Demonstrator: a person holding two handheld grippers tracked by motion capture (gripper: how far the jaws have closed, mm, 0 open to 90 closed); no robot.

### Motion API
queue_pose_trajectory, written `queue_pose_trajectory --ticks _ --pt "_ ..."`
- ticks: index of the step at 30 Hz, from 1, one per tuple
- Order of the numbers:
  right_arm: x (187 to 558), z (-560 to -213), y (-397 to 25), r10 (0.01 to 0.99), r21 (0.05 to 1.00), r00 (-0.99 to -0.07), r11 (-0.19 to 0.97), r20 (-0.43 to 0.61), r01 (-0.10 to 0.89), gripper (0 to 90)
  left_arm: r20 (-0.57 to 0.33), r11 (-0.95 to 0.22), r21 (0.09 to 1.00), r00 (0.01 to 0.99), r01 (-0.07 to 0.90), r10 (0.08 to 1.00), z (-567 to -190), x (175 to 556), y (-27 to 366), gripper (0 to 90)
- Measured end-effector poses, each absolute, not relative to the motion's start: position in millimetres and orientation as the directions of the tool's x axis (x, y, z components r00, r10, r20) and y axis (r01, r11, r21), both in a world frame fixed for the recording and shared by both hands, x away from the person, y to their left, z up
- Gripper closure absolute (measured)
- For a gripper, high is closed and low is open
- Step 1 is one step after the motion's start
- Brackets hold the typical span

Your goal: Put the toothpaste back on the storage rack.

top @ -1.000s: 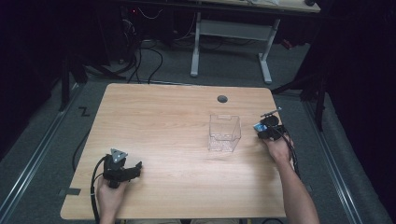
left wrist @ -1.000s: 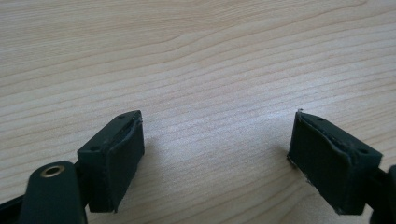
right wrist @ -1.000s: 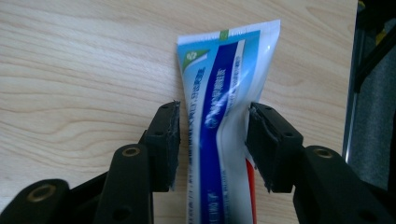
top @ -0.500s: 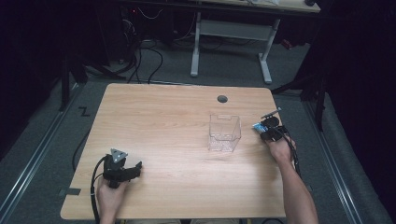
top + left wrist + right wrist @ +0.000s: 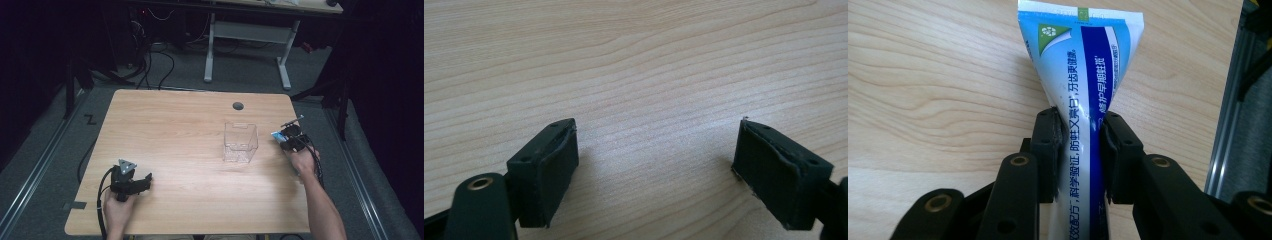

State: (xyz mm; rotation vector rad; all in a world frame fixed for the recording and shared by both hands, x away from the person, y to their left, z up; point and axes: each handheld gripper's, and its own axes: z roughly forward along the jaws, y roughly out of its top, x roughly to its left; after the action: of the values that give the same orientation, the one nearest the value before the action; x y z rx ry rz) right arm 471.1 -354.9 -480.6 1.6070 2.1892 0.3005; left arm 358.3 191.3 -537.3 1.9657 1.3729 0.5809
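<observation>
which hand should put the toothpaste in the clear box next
Right, probably. The right gripper already clamps the toothpaste tube and sits just beside the clear box. The left gripper is open, holds nothing, and rests far across the table.

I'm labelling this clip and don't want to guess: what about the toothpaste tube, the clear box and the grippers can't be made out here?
- Toothpaste tube: its cap end is cut off by the bottom edge of the right gripper view, behind the right gripper.
- The tube is too small in the high view to read.
- Clear box: its contents are too faint to tell in the high view.
- Left gripper: its body lies below the left gripper view's bottom edge.
</observation>
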Motion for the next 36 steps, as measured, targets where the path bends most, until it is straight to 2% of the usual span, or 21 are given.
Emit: queue_pose_trajectory --ticks 13,22,36 --pt "454 -457 -348 0.943 0.490 -0.317 0.326 -0.105 0.808 72.0 -0.013 -0.230 0.731 0.350 0.642 0.937 -537 358 191 18.2" --pt "440 -438 -350 0.937 0.543 -0.348 0.282 0.020 0.791 72.1 -0.013 -0.230 0.731 0.350 0.642 0.937 -537 358 191 18.2" --pt "416 -410 -341 0.902 0.628 -0.432 0.328 0.013 0.706 74.3 -0.013 -0.230 0.731 0.350 0.642 0.937 -537 358 191 18.2"
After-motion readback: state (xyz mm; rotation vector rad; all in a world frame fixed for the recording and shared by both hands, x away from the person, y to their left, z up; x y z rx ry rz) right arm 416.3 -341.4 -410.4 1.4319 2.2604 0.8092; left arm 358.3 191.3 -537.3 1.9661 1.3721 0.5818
